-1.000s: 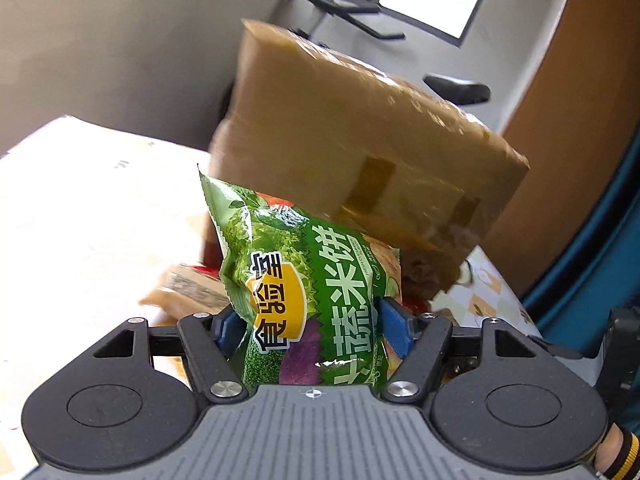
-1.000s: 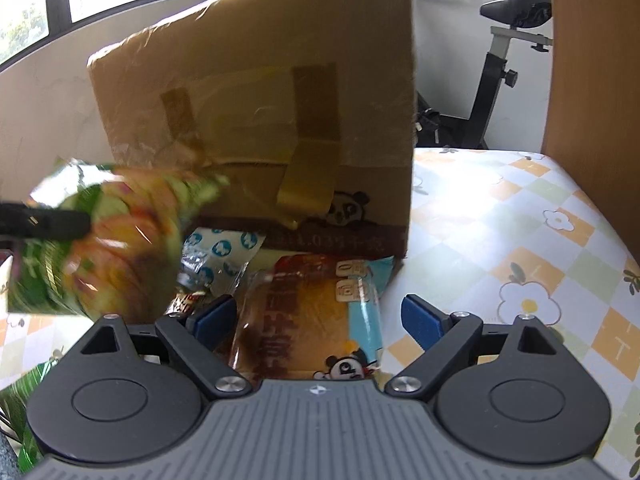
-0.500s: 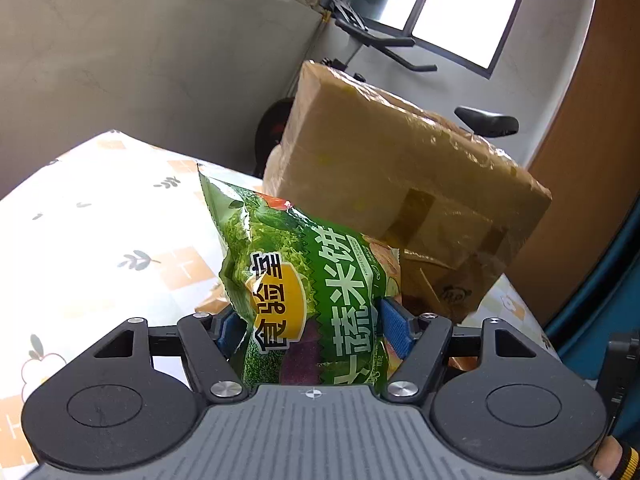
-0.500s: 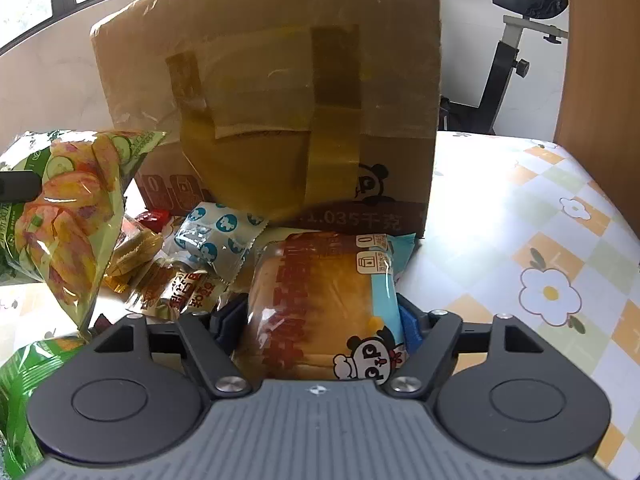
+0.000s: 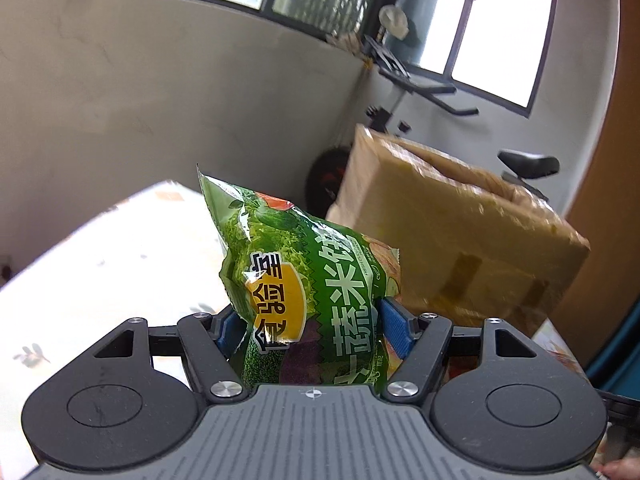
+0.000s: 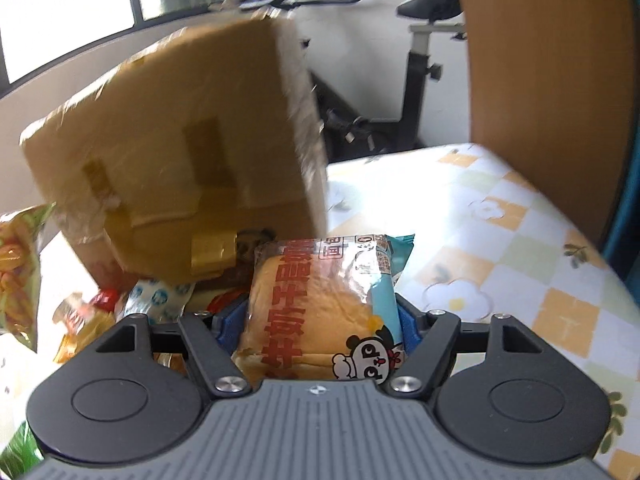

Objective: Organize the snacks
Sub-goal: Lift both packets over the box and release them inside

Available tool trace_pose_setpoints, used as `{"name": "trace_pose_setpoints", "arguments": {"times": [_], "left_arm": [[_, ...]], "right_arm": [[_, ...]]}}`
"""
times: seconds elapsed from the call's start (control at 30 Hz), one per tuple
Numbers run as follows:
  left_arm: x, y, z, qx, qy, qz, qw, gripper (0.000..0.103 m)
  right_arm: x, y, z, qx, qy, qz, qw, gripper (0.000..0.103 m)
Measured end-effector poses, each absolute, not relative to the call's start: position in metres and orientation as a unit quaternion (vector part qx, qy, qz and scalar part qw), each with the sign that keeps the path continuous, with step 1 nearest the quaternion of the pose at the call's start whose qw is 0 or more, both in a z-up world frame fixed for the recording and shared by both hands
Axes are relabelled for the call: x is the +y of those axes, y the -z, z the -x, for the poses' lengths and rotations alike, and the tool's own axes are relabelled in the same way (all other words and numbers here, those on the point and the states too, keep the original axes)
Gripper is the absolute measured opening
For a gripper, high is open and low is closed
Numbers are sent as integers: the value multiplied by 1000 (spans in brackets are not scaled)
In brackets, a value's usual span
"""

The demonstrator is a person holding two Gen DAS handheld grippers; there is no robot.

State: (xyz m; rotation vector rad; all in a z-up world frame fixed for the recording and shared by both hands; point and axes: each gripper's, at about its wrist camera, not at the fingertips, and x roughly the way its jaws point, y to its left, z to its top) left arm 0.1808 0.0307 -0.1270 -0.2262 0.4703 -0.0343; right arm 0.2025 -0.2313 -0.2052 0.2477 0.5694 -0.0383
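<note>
Both grippers have risen since 1 second ago, the left gripper (image 5: 310,326) fingers clamping the green rice-cracker bag (image 5: 308,292), the right gripper (image 6: 320,326) fingers now clamping the bread packet (image 6: 320,312), above the desk (image 6: 500,232) near the cardboard box (image 6: 180,176).

The green snack bag (image 5: 308,300), at the centre of the left wrist view, carried 食验室 in dark characters on a yellow oval and 蔬米饼 in large white characters beside it. In the right wrist view, the bread packet (image 6: 324,312) at lower centre bore large red characters too distorted to read, plus a small 面包 in a box near its top edge.
</note>
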Motion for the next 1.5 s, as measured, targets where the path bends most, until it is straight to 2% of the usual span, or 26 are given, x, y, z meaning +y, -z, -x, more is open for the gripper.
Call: {"name": "trace_pose_setpoints", "arguments": {"times": [0.5,0.67,0.93,1.23,1.43,1.5], "left_arm": [[23,43,-182,90,9,91,992,72],[-5,17,-210,63,34,60,996,72],[-56,16,-285,108,54,-17,992,72],[-76,44,-333,165,69,-76,981,73],[-77,59,-352,210,92,-77,970,83],[-74,61,-351,218,92,-76,969,90]], "right_arm": [[-226,109,-185,74,17,-92,993,74],[-216,73,-216,45,-25,-80,995,74],[-184,51,-293,71,-73,-40,994,74],[-166,79,-344,142,-71,-33,987,74],[-165,99,-351,182,-60,-32,981,75],[-167,101,-348,181,-57,-31,981,78]]}}
